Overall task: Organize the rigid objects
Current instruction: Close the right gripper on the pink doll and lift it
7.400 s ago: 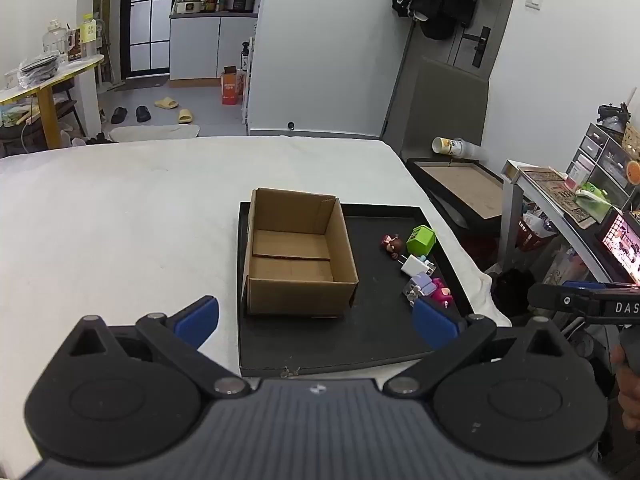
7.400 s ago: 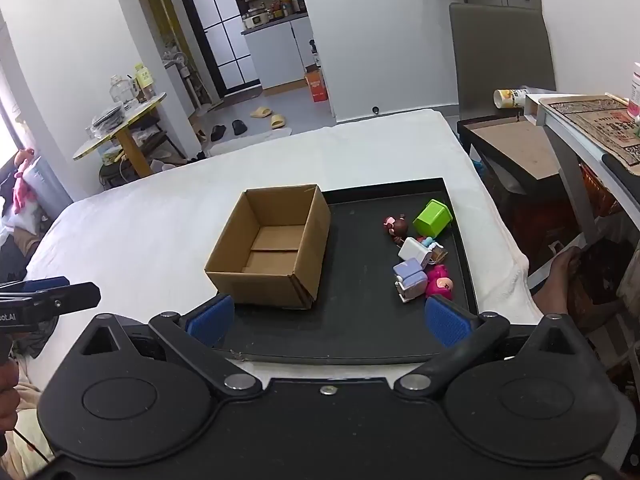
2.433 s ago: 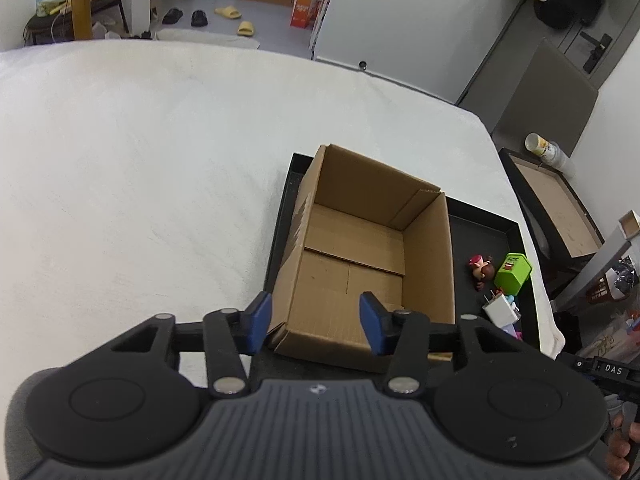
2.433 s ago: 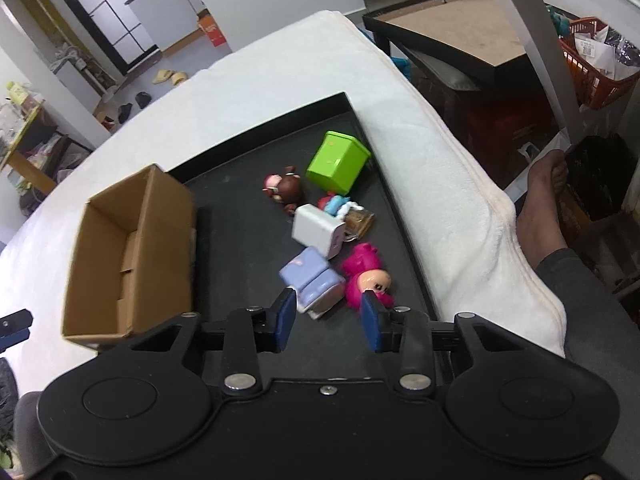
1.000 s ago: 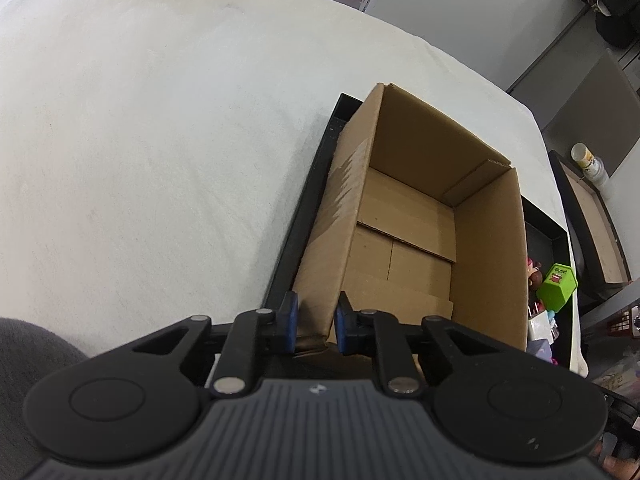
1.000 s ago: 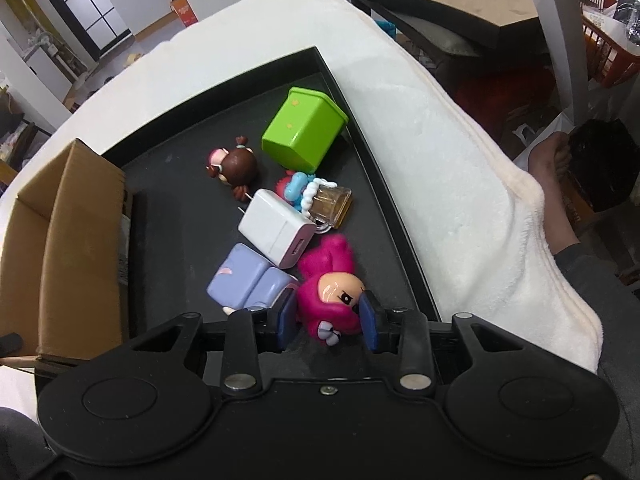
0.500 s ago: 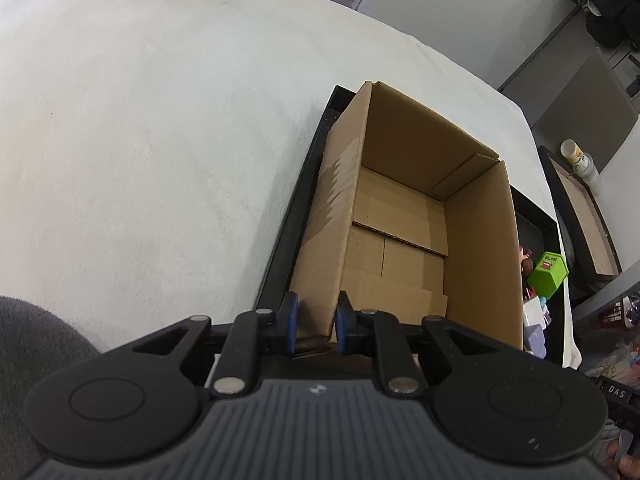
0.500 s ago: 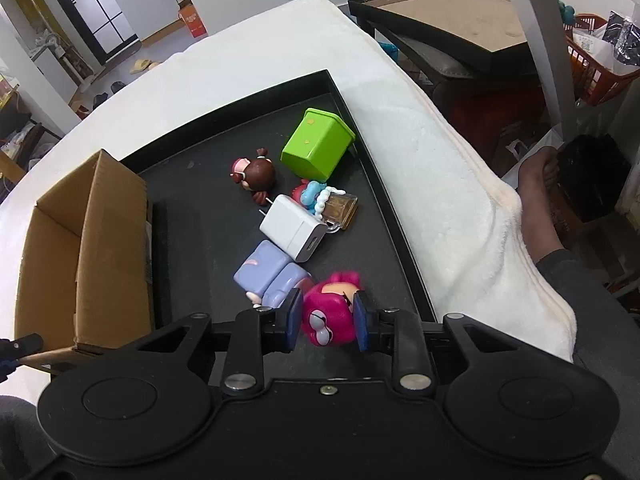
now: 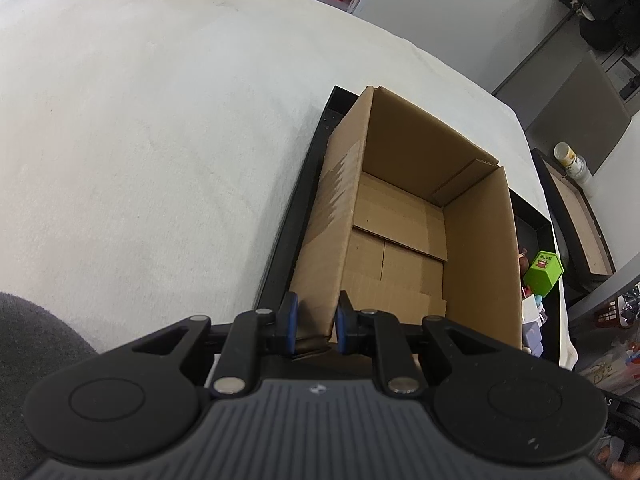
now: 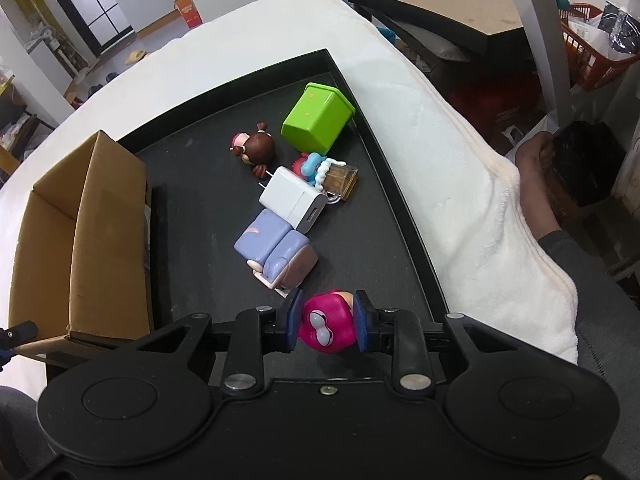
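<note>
An open brown cardboard box [image 9: 404, 216] [image 10: 84, 240] stands at the left end of a black tray [image 10: 200, 200], with nothing inside. My left gripper [image 9: 314, 326] is shut on the box's near left corner wall. My right gripper [image 10: 326, 322] is shut on a pink toy figure [image 10: 326, 326], lifted just above the tray's near right part. Beyond it lie a lilac toy [image 10: 276, 250], a white charger [image 10: 292, 198], a brown-haired doll [image 10: 254, 148], a blue-and-amber toy [image 10: 328, 174] and a green cube [image 10: 318, 118] [image 9: 544, 268].
The tray lies on a white cloth-covered surface [image 9: 140, 140] that drops off at the right. A person's hand [image 10: 536, 160] and dark sleeve are beyond that right edge. Framed boards [image 10: 440, 4], a red basket and shelves stand further right.
My right gripper has lifted and drawn back slightly with the pink figure in it, so the other toys look further off. My left gripper keeps its hold on the box corner.
</note>
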Tool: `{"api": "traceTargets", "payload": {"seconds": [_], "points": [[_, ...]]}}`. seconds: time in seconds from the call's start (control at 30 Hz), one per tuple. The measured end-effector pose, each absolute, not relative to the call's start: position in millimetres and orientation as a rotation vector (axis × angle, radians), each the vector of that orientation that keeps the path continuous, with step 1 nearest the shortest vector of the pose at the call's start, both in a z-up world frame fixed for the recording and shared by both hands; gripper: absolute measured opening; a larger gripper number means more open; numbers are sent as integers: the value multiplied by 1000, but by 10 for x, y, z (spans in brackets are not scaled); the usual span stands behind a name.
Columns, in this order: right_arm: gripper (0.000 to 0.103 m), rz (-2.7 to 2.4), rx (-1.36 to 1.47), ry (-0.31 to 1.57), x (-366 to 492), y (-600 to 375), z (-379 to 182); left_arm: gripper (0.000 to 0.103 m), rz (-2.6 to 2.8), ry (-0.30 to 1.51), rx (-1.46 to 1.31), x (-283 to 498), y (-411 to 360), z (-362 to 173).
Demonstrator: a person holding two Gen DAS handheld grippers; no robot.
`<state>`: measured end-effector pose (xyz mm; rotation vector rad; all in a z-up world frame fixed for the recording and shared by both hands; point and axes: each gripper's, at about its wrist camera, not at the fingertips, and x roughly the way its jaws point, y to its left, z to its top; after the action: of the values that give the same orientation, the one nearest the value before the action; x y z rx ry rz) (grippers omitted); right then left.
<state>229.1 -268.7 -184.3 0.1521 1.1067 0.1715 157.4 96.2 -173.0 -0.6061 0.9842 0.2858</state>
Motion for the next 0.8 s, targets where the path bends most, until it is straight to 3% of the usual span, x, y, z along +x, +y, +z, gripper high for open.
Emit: {"api": "traceTargets", "payload": {"seconds": [0.13,0.3,0.8], "points": [[28,179,140,1131,2307,-2637,-1851,18,289,973,-612,1553,950,-1728],[40,156,132,1162,2301,-2584,-1964,18,291,966,-625,1542,967,-1731],[40,129,186,1294,2353,-2577,-2296,18,291,957,-628,1517,981,-1730]]}}
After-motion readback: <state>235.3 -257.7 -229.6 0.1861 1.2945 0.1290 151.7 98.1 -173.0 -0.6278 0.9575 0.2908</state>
